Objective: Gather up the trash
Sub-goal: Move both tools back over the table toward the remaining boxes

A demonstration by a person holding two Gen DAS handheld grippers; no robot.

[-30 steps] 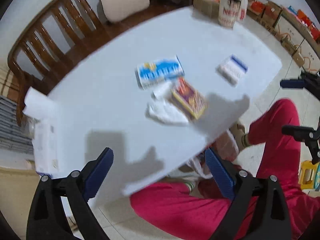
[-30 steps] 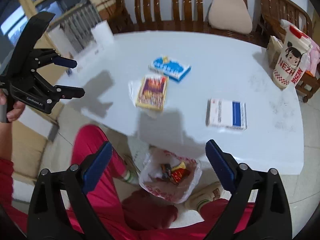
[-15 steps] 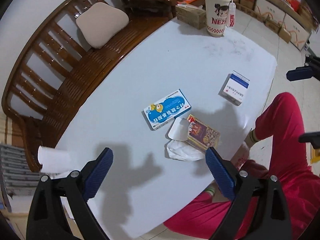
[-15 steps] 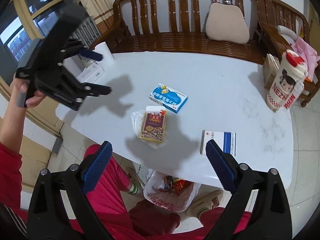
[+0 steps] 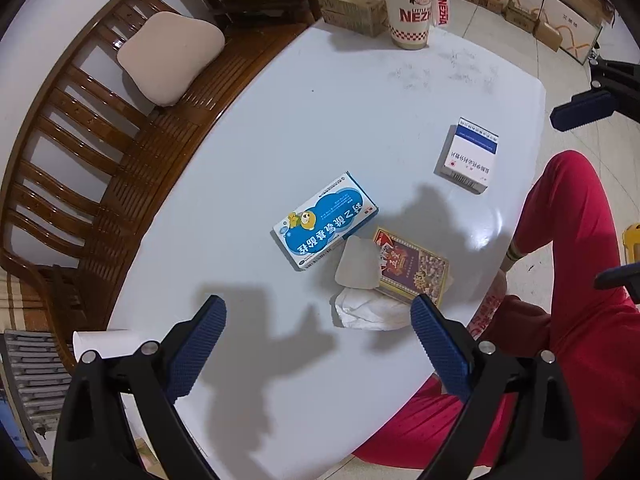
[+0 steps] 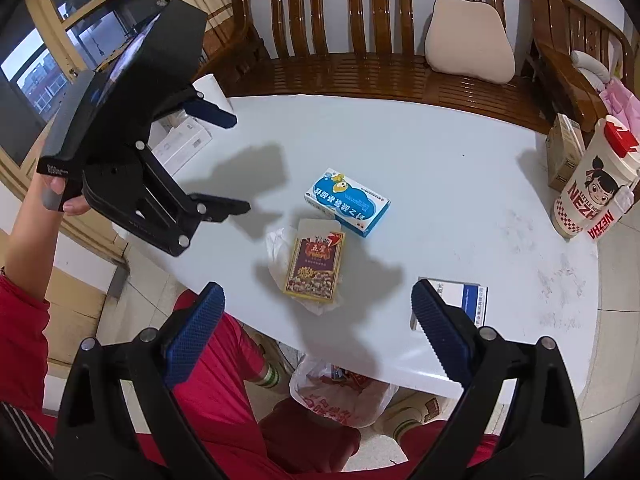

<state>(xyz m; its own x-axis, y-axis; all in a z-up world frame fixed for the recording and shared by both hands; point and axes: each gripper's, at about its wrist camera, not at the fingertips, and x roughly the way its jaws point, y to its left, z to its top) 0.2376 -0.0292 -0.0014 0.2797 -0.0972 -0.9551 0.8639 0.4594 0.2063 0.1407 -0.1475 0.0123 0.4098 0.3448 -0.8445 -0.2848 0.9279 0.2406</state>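
On the white table point(image 5: 280, 120) lie a blue medicine box point(image 5: 325, 227) point(image 6: 347, 202), a brown and yellow snack box point(image 5: 412, 267) point(image 6: 316, 266) resting on crumpled white paper point(image 5: 368, 312) point(image 6: 276, 248), and a white box with a blue stripe point(image 5: 469, 156) point(image 6: 468, 300). My left gripper point(image 5: 318, 344) point(image 6: 232, 164) hangs open above the table's near-left part, holding nothing. Over the front edge my right gripper point(image 6: 318, 330) is open and empty. A plastic trash bag point(image 6: 340, 396) with wrappers sits on the floor under the table edge.
A wooden bench point(image 6: 380, 68) with a beige cushion point(image 6: 468, 42) runs behind the table. A tall NEZHA cup point(image 6: 592, 192) point(image 5: 410, 4) and a cardboard box point(image 5: 352, 10) stand at the far end. The person's red-clad legs point(image 5: 560, 280) are at the front edge.
Both grippers have risen and pulled back, so more of the table shows. The left gripper swung over the table from its edge. Nothing was picked up.
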